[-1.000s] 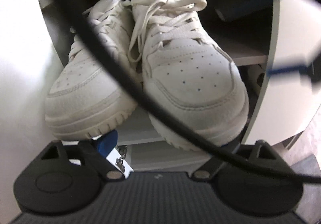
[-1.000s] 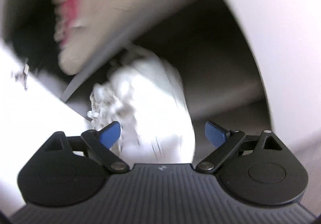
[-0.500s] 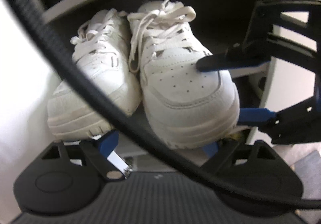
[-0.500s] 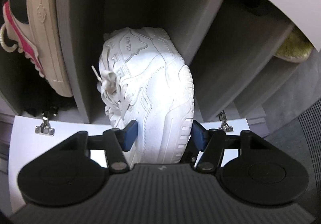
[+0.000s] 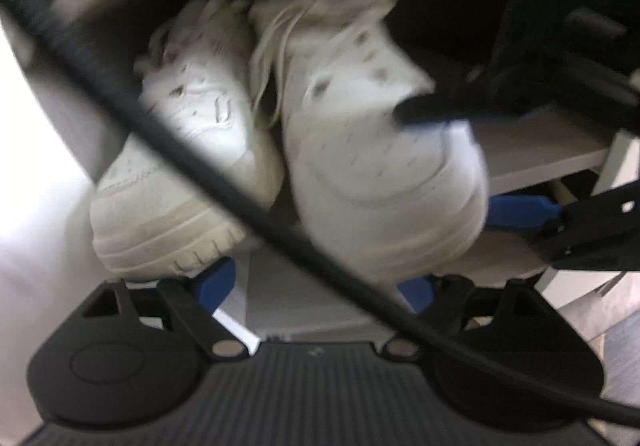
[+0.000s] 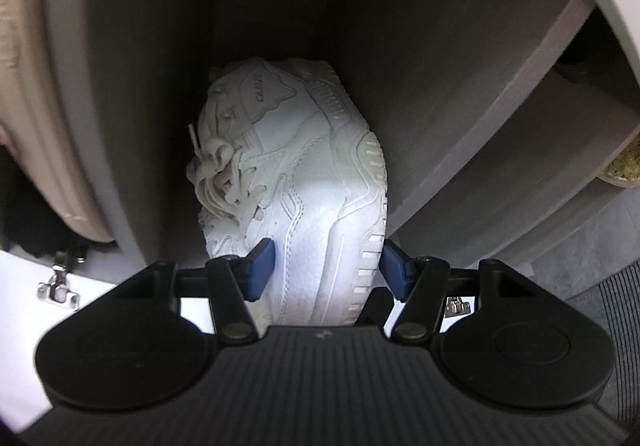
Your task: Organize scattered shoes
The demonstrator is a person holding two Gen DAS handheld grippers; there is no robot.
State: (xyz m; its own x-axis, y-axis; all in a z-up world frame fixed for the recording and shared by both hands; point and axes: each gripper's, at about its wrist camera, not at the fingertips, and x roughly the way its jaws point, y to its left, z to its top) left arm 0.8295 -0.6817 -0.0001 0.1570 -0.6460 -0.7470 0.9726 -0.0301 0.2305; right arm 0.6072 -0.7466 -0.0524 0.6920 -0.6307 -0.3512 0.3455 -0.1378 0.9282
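Two white lace-up sneakers stand toe-out on a shelf board (image 5: 540,162): the left sneaker (image 5: 200,102) and the right sneaker (image 5: 360,150). My right gripper (image 5: 452,160) comes in from the right, one pad on the right sneaker's toe cap and one at its sole. In the rolled right wrist view that sneaker (image 6: 304,198) fills the right gripper (image 6: 327,268); both blue pads touch it while the jaws ease open slightly. My left gripper (image 5: 316,286) hangs open below both toes, holding nothing.
A black cable (image 5: 280,242) crosses the left wrist view diagonally. Grey shelf dividers (image 6: 460,174) surround the sneaker. A beige shoe (image 6: 36,106) fills the neighbouring slot, a greenish slipper (image 6: 624,166) another. A metal hinge (image 6: 60,286) sits on the white door, over grey carpet (image 6: 616,294).
My right gripper came in from the right, rolled, closed on the right sneaker's toe and went deeper into the shelf. The left wrist view has shifted and is now blurred.
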